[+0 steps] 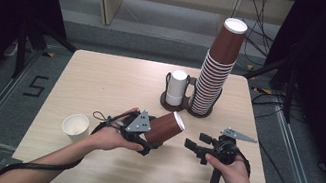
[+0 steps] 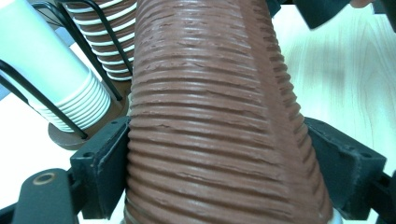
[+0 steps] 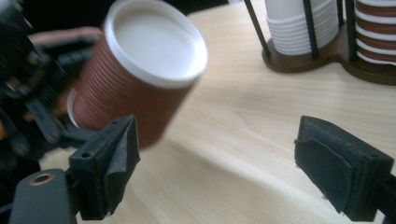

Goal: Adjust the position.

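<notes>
A brown ribbed paper cup (image 1: 167,127) lies on its side in the air above the table's front, with my left gripper (image 1: 149,144) shut on its near end. In the left gripper view the two black jaws press the cup (image 2: 210,116) from both sides. Its white flat end (image 3: 156,44) points toward my right gripper (image 1: 193,146), which stands open a short way to the right of the cup. In the right gripper view the cup (image 3: 130,93) hangs above and beyond the left jaw, and nothing is between the pads (image 3: 119,154).
A single white paper cup (image 1: 76,125) stands upright at the front left of the wooden table (image 1: 111,82). At the back middle a dark wire holder (image 1: 183,109) carries a short white cup stack (image 1: 177,88) and a tall leaning brown cup stack (image 1: 217,65).
</notes>
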Demonstrator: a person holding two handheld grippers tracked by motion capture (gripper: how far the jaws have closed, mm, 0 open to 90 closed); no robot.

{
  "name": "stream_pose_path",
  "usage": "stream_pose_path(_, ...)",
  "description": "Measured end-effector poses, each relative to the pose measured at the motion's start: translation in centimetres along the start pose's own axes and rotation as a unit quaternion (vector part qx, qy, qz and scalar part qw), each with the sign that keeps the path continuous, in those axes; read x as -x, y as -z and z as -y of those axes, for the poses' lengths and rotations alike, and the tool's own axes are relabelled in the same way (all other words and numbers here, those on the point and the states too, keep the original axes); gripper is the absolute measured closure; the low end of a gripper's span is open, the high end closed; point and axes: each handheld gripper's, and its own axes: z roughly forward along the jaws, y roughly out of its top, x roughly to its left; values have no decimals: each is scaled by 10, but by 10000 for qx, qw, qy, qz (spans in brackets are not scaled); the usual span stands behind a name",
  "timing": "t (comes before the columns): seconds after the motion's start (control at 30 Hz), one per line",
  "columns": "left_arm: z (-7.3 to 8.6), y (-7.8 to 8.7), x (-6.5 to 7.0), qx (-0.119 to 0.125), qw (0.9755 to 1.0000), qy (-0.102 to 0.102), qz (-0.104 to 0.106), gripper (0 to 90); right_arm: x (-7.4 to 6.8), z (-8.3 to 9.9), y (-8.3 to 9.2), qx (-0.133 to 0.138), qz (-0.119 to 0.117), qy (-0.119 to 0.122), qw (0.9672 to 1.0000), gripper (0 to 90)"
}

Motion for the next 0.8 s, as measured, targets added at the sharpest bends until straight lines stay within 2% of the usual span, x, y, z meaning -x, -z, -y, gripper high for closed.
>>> stream_pose_path(0.03,1,0,0,13,10000,-8,18,153,-1,1,-1,-59,68,2,10000,150)
stream_pose_path(0.13,2,2,0,-109,9999,-77,40,152,2,1,-3,-358,92,406,9985,151)
stream_pose_path(0.17,2,2,1,-125,9999,-84,44,152,0,1,-3,-497,46,282,9984,151)
stream_pose_path(0.2,3,3,1,-167,9998,-117,75,152,2,1,-4,-506,102,498,9974,152)
stream_pose_path(0.23,3,4,0,-222,9996,-166,104,151,1,1,-5,-598,64,483,9970,153)
stream_pose_path(0.27,4,4,2,-216,9996,-151,119,151,4,1,-5,-662,143,709,9952,155)
stream_pose_path(0.3,4,5,2,-265,9993,-223,159,151,3,2,-6,-731,87,669,9950,155)
stream_pose_path(0.37,5,7,3,-341,9986,-332,240,150,4,2,-5,-946,127,836,9919,157)
stream_pose_path(0.4,4,9,3,-448,9977,-420,272,150,7,1,-5,-1019,163,1071,9889,158)
stream_pose_path(0.43,5,10,4,-472,9972,-497,302,150,7,1,-5,-1112,199,1186,9865,159)
stream_pose_path(0.47,4,11,4,-520,9966,-545,324,150,6,2,-5,-1230,247,1184,9850,161)
stream_pose_path(0.5,4,12,3,-609,9952,-644,405,149,6,2,-5,-1295,256,1290,9828,162)
stream_pose_path(0.53,4,13,3,-674,9945,-681,433,149,8,-1,-4,-1382,273,1571,9775,164)
stream_pose_path(0.57,4,14,4,-738,9934,-732,487,149,6,-1,-4,-1495,221,1560,9761,169)
stream_pose_path(0.6,5,14,5,-746,9932,-719,535,149,6,-1,-4,-1580,220,1752,9715,176)
stream_pose_path(0.63,4,16,4,-886,9905,-873,580,148,5,-2,-4,-1702,211,1905,9666,176)
stream_pose_path(0.7,3,16,4,-1017,9882,-947,649,148,3,-3,-6,-1916,158,2176,9569,179)
stream_pose_path(0.73,2,17,4,-1157,9850,-1052,726,148,3,-3,-6,-2021,154,2374,9500,179)
stream_pose_path(0.77,2,17,3,-1238,9830,-1113,775,148,1,-4,-7,-2187,127,2494,9433,179)
stream_pose_path(0.8,1,16,4,-1313,9812,-1148,821,148,0,-4,-8,-2282,133,2536,9399,180)
